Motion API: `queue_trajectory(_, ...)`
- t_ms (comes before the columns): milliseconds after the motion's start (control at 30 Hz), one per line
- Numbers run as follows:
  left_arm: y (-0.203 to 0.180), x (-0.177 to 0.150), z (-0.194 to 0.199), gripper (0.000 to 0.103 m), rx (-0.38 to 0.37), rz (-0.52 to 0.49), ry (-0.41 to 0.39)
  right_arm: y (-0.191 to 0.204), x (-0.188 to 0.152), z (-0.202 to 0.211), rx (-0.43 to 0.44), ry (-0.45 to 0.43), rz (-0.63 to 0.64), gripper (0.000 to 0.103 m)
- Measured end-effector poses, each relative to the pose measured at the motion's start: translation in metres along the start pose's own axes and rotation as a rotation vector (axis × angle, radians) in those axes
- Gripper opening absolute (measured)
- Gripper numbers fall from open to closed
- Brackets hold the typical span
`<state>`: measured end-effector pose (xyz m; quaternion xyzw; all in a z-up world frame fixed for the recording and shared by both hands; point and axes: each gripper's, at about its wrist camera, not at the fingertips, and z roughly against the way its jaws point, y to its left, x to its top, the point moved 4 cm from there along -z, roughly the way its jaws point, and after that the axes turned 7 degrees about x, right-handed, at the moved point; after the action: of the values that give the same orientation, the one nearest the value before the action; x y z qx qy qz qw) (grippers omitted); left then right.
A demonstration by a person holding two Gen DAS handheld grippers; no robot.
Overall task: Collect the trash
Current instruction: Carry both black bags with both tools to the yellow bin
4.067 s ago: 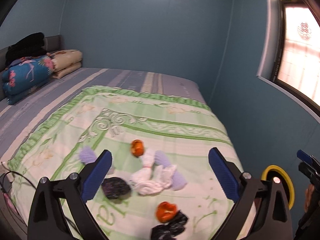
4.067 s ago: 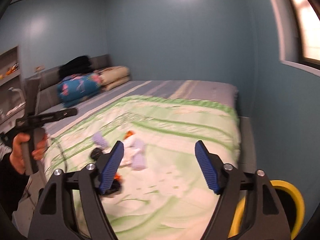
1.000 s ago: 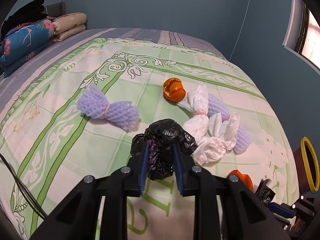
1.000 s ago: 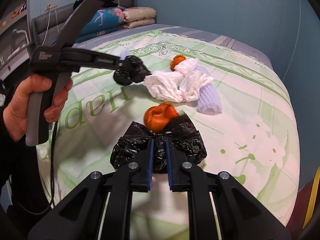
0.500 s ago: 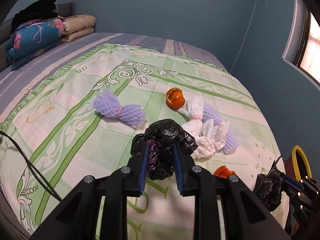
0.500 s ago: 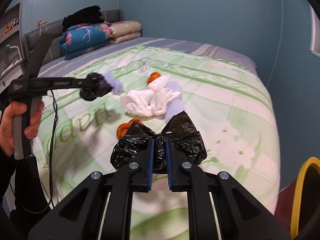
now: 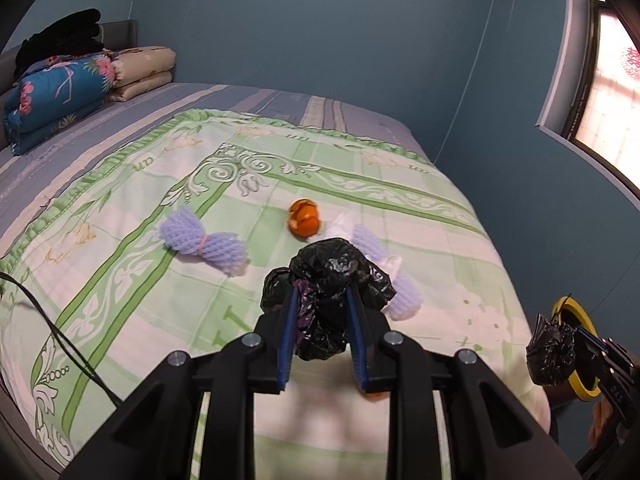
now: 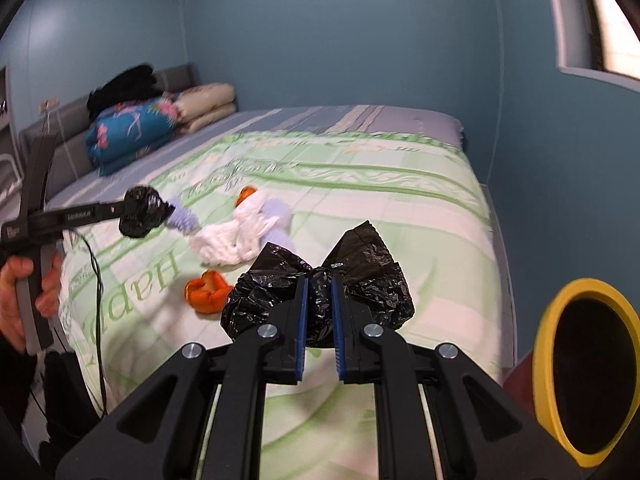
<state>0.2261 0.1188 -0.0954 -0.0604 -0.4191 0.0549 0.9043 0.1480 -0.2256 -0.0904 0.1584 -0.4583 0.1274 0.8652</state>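
Held above the green-patterned bed cover (image 7: 140,280), my left gripper (image 7: 322,292) is shut on a crumpled black plastic bag (image 7: 334,268). In the right wrist view that gripper (image 8: 124,210) shows at the left with its bag (image 8: 144,210). My right gripper (image 8: 319,284) is shut on a second black bag (image 8: 372,264), which spreads to both sides of the fingers. A yellow-rimmed bin (image 8: 544,336) stands at the lower right, beside the bed. On the cover lie a purple foam net (image 7: 204,242), an orange peel (image 7: 304,218), white crumpled wrap (image 8: 236,240) and another orange peel (image 8: 206,290).
Folded quilts and pillows (image 7: 60,88) are stacked at the head of the bed. A black cable (image 7: 60,340) runs over the cover's left edge. A person's hand (image 8: 24,300) grips the left handle. Blue walls and a window (image 7: 612,100) close in the right side.
Both grippers have risen off the bed with their black bags. The right one has swung to the right, and the yellow-rimmed bin has come into its view.
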Motion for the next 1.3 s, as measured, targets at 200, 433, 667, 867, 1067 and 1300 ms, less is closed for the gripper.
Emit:
queue_trajectory(200, -0.045, 0.005, 0.009, 0.022, -0.062, -0.041, -0.014, -0.029, 0.005, 0.034, -0.049, -0.058, -0.045, 0.010)
queue_trajectory(433, -0.105, 0.005, 0.008, 0.022, -0.152, -0.097, -0.006, -0.064, 0.005, 0.066, -0.122, -0.093, -0.085, 0.010)
queue_trajectory(667, -0.173, 0.002, 0.004, 0.022, -0.252, -0.167, 0.007, -0.112, 0.000, 0.102, -0.222, -0.127, -0.130, 0.010)
queue_trajectory(867, -0.240, -0.004, -0.002, 0.022, -0.349, -0.238, 0.032, -0.152, -0.011, 0.132, -0.307, -0.140, -0.184, 0.010)
queue_trajectory(1067, -0.308, -0.016, -0.010, 0.022, -0.430, -0.312, 0.063, -0.196, -0.022, 0.162, -0.409, -0.153, -0.229, 0.010)
queue_trajectory(1300, -0.374, -0.033, -0.017, 0.022, -0.516, -0.385, 0.102, -0.237, -0.037, 0.183, -0.486, -0.146, -0.288, 0.010)
